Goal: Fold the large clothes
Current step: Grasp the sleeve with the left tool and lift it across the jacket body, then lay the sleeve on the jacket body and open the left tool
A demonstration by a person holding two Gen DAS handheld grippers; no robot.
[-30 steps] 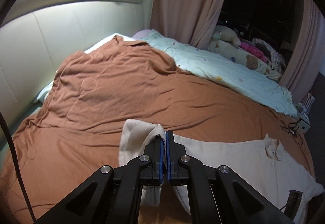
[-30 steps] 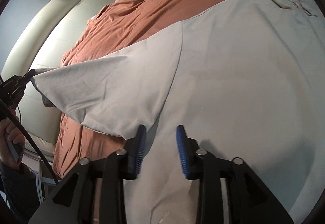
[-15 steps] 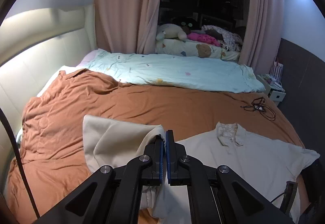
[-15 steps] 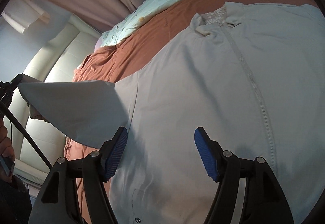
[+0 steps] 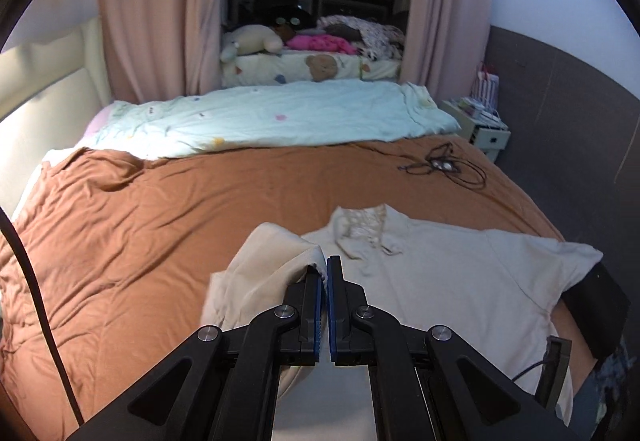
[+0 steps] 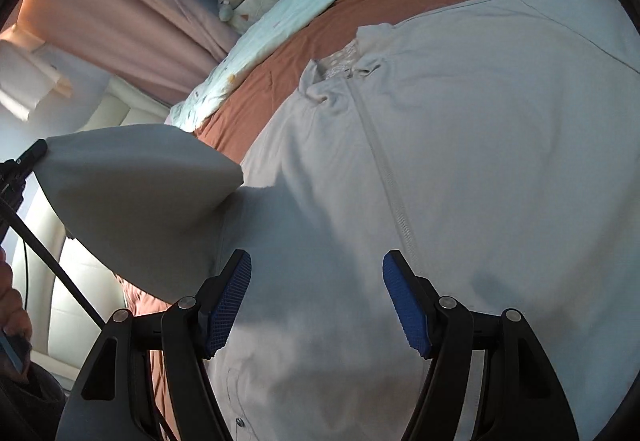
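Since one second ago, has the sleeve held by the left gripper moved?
Yes. The sleeve, clamped in the left gripper, has been carried inward toward the shirt's collar.

Shirt (image 5: 460,281) on bedspread (image 5: 160,233); duvet (image 5: 272,117) behind it, cables (image 5: 440,167) btwn, nightstand (image 5: 486,131) far right.

Left claw (image 5: 325,269) clamped on cream shirt's (image 5: 448,273) sleeve (image 5: 264,265) over brown bedspread (image 5: 160,217)

The left wrist camera looks level across the bed toward the curtains (image 5: 160,21) at twelve o'clock. The right one hovers close, angled down. Both catch the cream shirt (image 5: 460,273) (image 6: 480,161).
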